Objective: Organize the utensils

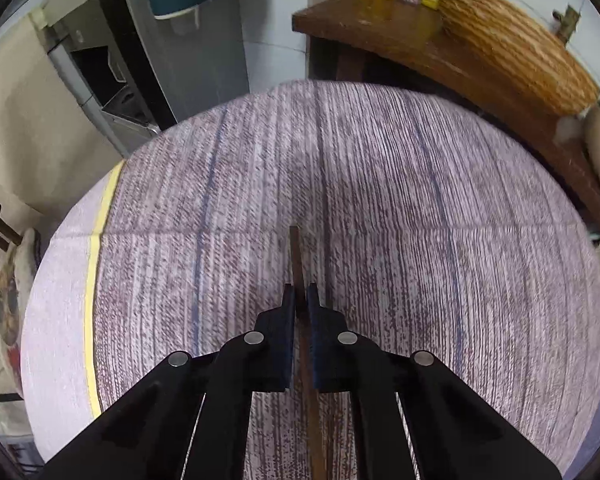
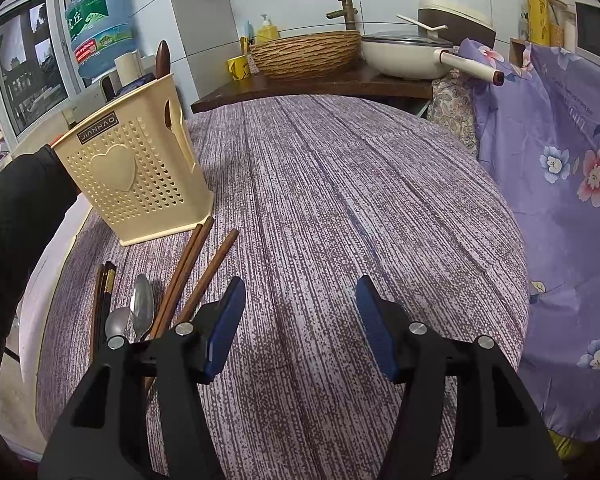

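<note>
The left tongs [image 1: 300, 294] are pinching one thin brown chopstick [image 1: 296, 256]. It sticks out past the tips, over the counter [image 1: 420, 200] with its purple striped cloth.

The right tongs [image 2: 300, 292] are spread wide and hold nothing. They hang over a bare part of the cloth.

Ahead of the right tongs and off to the left stands the yellow holder [image 2: 140, 176] with little heart holes. A dark wooden handle [image 2: 163, 58] pokes out of its top, so it looks like at least one thing is already inside.

Lots is still left. Just left of the right tongs lie brown chopsticks [image 2: 196, 268], two spoons [image 2: 142, 306] and dark chopsticks [image 2: 106, 292], all flat on the cloth. I think the job has only just started.
</note>
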Tool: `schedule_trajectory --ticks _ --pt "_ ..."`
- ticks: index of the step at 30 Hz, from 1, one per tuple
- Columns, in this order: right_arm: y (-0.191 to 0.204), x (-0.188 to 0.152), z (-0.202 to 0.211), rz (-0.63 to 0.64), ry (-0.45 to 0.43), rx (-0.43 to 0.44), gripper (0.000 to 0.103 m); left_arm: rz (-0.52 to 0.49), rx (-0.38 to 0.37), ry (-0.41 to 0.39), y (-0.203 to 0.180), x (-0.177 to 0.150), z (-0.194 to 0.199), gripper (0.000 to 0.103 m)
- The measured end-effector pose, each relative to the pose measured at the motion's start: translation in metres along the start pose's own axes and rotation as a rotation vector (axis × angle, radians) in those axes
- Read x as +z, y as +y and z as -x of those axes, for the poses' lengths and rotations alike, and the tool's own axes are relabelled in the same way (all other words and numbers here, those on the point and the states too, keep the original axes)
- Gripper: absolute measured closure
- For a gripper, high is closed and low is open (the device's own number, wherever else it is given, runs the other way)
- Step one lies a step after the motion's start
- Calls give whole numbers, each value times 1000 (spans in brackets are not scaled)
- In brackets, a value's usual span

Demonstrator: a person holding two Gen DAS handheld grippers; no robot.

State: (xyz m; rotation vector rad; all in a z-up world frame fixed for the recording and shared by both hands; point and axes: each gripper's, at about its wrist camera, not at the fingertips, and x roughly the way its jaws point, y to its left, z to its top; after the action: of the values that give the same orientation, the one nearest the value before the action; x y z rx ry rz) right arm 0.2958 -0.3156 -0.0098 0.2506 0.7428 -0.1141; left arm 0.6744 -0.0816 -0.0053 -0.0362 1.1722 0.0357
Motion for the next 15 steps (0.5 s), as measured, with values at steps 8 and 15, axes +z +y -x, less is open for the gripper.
schedule_trajectory --ticks 8,15 --pt "-4 0 6 -13 -21 5 45 41 -107 -170 29 7 57 97" --pt "-4 -4 15 -16 -35 24 45 13 -202 -310 53 -9 128 97"
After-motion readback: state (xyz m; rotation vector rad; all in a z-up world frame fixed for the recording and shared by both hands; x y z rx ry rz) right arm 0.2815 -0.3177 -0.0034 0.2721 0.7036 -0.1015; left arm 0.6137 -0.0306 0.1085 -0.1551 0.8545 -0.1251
